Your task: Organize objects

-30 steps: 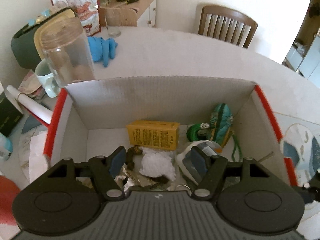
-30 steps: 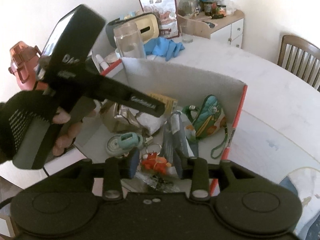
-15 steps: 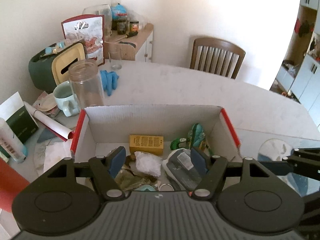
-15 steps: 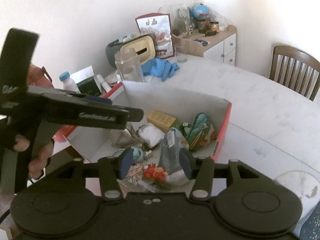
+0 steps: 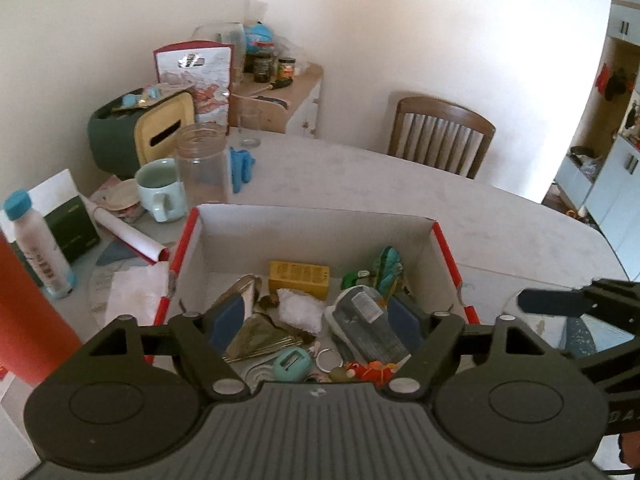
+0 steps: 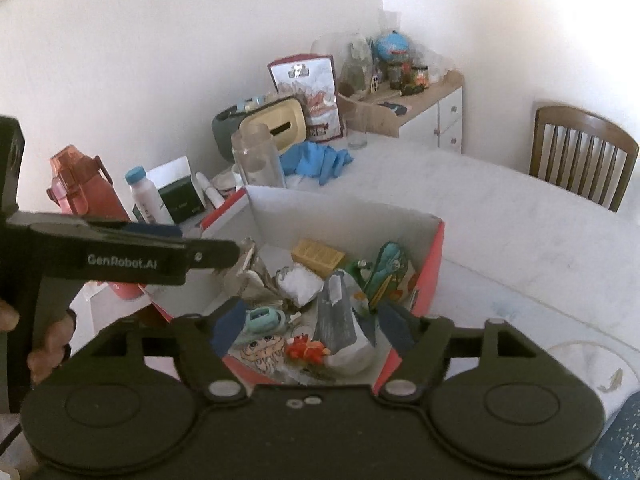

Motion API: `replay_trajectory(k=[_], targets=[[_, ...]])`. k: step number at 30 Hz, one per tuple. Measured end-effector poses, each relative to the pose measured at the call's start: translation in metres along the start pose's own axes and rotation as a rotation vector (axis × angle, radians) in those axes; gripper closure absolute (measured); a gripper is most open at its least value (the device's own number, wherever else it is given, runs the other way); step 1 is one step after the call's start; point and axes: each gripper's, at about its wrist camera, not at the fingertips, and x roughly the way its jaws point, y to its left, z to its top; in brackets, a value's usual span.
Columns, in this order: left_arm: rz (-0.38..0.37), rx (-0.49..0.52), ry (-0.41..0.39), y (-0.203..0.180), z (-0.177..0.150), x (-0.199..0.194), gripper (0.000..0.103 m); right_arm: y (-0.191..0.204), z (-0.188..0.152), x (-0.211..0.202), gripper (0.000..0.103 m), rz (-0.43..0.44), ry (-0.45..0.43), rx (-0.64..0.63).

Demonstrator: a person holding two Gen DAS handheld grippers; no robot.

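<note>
Corrugated white cardboard forms the box (image 5: pixel 316 220), edged with red rims, on the pale worktop (image 5: pixel 360 176). Inside the box lie a rectangular yellow carton (image 5: pixel 299 278) against the far wall, a crumpled white wad (image 5: pixel 299 309) in front of it, and a grey pouch (image 5: pixel 366 322) beside that. Above the box, the left gripper (image 5: pixel 316 316) and right gripper (image 6: pixel 308 324) have both just been opening; their jaws stand apart, holding nothing.

place: home dining room | pale round dining table (image 5: pixel 360 176) | brown slatted wooden chair (image 5: pixel 440 136) | white cupboard with wooden top (image 6: pixel 424 116) crowded with jars | pale green ceramic mug (image 5: pixel 160 190) | green-and-cream tissue box (image 5: pixel 148 132) | blue rubber gloves (image 6: pixel 316 160)
</note>
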Motion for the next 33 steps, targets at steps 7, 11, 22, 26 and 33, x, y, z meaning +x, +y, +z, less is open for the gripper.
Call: replay_trajectory(k=[7,11,22,26,33], targets=[[0.039,0.0,-0.041,-0.005,-0.005,-0.016,0.008,0.003,0.001,-0.013,0.015,0.004,-0.052,-0.006],[0.028,-0.01,-0.069,-0.007,-0.007,-0.024,0.001,0.002,-0.002,-0.019,0.008,-0.001,-0.082,-0.012],[0.006,-0.006,-0.086,-0.013,-0.015,-0.029,0.0,-0.006,-0.008,-0.029,0.001,-0.018,-0.13,0.018],[0.014,0.005,-0.089,-0.016,-0.016,-0.03,0.0,-0.008,-0.012,-0.028,0.001,-0.028,-0.128,0.027],[0.006,0.007,-0.092,-0.019,-0.019,-0.03,0.0,-0.013,-0.016,-0.03,0.001,-0.034,-0.136,0.05]])
